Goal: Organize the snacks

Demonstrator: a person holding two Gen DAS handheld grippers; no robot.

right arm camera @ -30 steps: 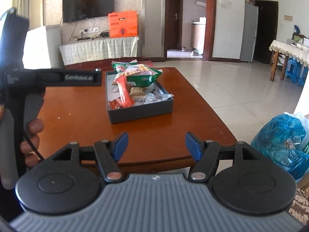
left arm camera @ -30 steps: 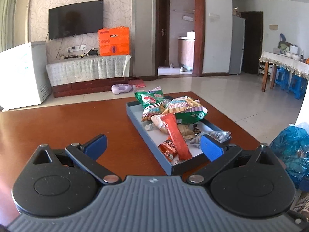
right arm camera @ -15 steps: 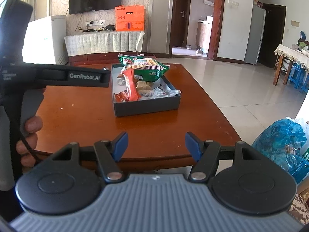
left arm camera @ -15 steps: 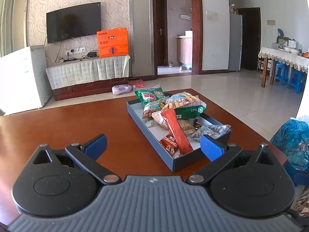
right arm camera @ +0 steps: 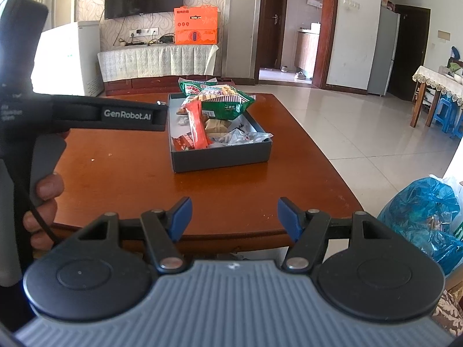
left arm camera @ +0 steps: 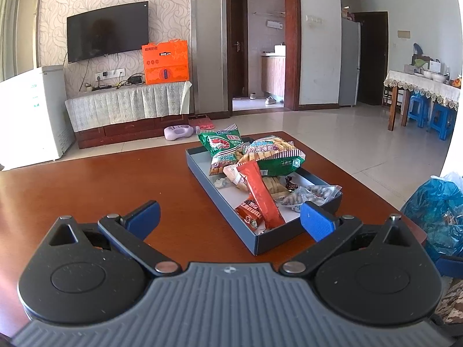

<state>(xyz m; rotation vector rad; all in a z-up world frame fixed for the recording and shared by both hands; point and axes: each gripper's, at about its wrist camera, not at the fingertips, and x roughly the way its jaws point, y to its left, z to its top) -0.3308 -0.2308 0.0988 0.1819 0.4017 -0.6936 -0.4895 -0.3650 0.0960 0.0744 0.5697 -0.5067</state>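
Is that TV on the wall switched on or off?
It looks off: the TV screen is uniformly dark, showing only faint reflections. Standby cannot be ruled out.

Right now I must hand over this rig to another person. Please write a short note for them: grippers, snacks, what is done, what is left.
Left gripper: open, empty, near the box's front corner.
Right gripper: open, empty, back at the table edge.
Snacks: all piled loose in the grey box; a long red packet lies on top, green bags at the far end.
Done: nothing visibly sorted.
Left: all the organizing.
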